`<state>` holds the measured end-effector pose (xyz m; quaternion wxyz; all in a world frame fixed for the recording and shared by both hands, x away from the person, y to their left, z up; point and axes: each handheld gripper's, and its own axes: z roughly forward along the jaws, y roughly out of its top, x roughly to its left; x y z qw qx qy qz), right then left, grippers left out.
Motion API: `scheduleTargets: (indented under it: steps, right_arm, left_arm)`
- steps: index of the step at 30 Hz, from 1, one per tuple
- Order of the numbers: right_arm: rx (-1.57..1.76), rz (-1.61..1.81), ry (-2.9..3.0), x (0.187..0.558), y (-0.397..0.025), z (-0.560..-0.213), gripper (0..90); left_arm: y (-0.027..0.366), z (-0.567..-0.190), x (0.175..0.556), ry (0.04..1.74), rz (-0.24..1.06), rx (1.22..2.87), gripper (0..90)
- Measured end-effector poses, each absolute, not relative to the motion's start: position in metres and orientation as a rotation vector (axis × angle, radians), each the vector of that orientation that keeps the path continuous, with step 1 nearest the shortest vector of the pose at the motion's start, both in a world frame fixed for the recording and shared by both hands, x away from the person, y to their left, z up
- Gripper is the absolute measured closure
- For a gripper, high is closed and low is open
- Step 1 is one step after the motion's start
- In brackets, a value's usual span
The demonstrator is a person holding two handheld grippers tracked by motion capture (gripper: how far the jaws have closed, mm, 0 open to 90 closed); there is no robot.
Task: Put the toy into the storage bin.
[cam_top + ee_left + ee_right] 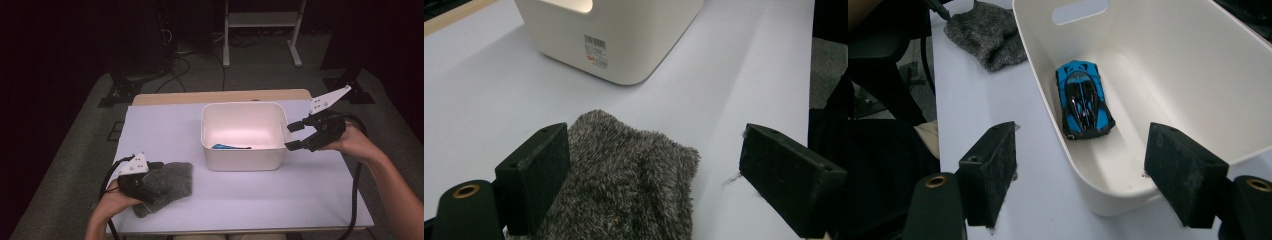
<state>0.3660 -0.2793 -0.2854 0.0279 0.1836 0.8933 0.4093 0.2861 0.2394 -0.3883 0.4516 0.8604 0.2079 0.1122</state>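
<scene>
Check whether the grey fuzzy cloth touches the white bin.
Apart. The left gripper view shows bare table between the grey fuzzy cloth and the white bin.

Open table between grey sock (167,182) and white bin (243,135); bin walls block sideways reach.

We saw a dim room, with the light falling mostly on the pale tabletop (165,130), whose far edge showed a strip of bare wood (220,96). Grey carpet (260,65) covered the floor around it. Beyond the far edge stood a white metal frame (261,20) on two legs, and black cables (175,65) trailed over the carpet toward the far left. Dark stand feet (120,92) rested off the far left corner, and another (350,85) off the far right corner. The back of the room lay in darkness.
</scene>
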Motion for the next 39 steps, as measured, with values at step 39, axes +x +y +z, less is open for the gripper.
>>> scheduleTargets:
  steps: [39]
  right_arm:
    - [0.822,1.348,2.702,0.336,-0.344,-0.365,25.8]
  left_arm:
    - [0.246,-0.389,0.284,0.537,0.296,2.118,12.3]
